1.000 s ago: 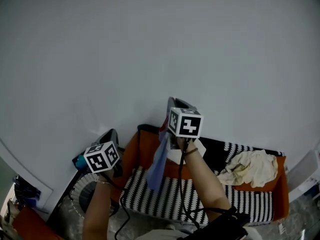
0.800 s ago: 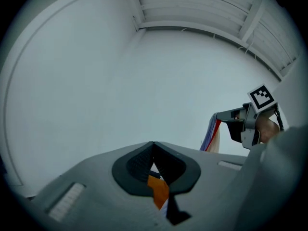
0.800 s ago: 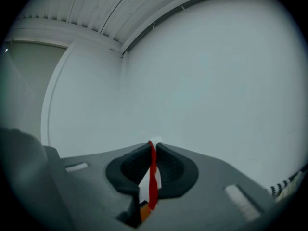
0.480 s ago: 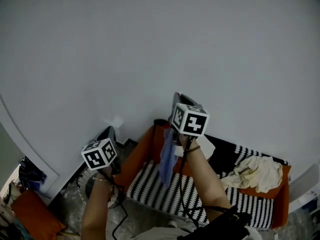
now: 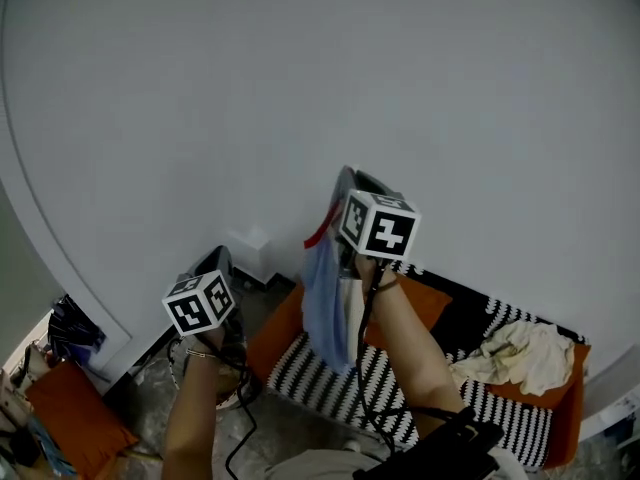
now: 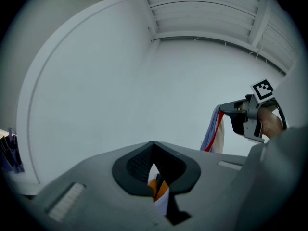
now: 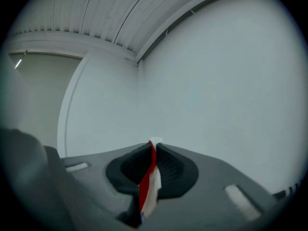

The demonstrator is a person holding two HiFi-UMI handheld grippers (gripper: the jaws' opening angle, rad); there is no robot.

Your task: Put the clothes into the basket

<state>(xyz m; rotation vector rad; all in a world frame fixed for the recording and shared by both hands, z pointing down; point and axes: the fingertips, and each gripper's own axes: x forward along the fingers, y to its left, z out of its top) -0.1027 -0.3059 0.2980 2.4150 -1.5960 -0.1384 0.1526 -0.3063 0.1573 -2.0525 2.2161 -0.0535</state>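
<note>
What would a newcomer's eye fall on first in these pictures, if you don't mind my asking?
First, the right gripper at the middle of the head view, its fingers shut on a blue, white and red garment that hangs down in front of the black-and-white striped sofa. Next, the crumpled cream cloth lying on the sofa's right end, and the bare white wall filling everything above.

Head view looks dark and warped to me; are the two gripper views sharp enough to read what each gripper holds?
Head view: dim, fisheye-bent, corners dark, yet the blue garment hanging from the right gripper reads clearly. Right gripper view: evenly lit, its red-and-white edge sharp between shut jaws. Left gripper view: left gripper sharp, orange and white cloth pinched in it; edges vignetted.
</note>
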